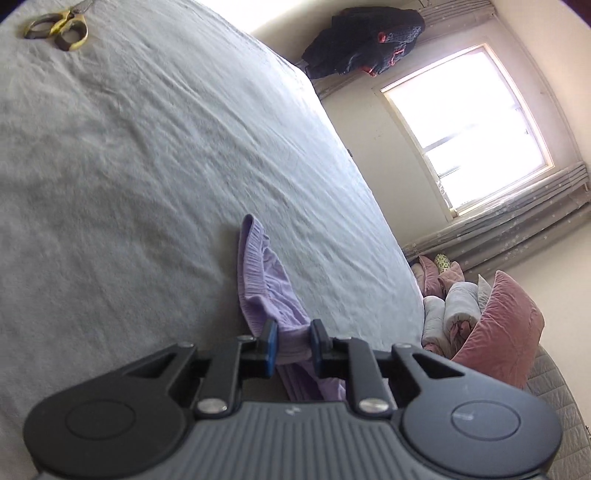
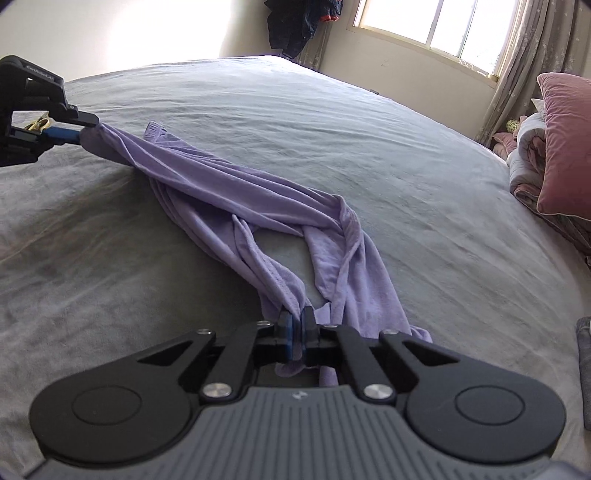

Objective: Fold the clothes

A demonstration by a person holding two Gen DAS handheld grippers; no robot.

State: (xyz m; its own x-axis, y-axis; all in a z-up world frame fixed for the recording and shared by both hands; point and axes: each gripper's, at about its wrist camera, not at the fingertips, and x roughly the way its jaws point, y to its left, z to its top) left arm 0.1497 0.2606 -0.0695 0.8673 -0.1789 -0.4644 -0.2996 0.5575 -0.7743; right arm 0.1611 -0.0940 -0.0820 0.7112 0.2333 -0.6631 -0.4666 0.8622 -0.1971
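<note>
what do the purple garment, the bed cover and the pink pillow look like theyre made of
Purple garment: soft knit, probably fleece or brushed cotton; matte and fuzzy, drapes in limp folds, ribbed gathered band.
Bed cover: grey woven or brushed cloth, matte, finely wrinkled.
Pink pillow: likely velvet; a faint sheen and a crushed nap.

Grey bed [image 2: 406, 155]: lilac garment [image 2: 258, 206] stretched across; yellow scissors [image 1: 59, 27] apart.

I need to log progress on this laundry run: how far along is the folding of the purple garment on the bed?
Early stage. Done: both ends are gripped, the left gripper shut on one end of the purple garment, the right gripper on the other. In hand: it stretches between them, twisted and bunched on the bed. Left: spreading it flat and every fold.
</note>
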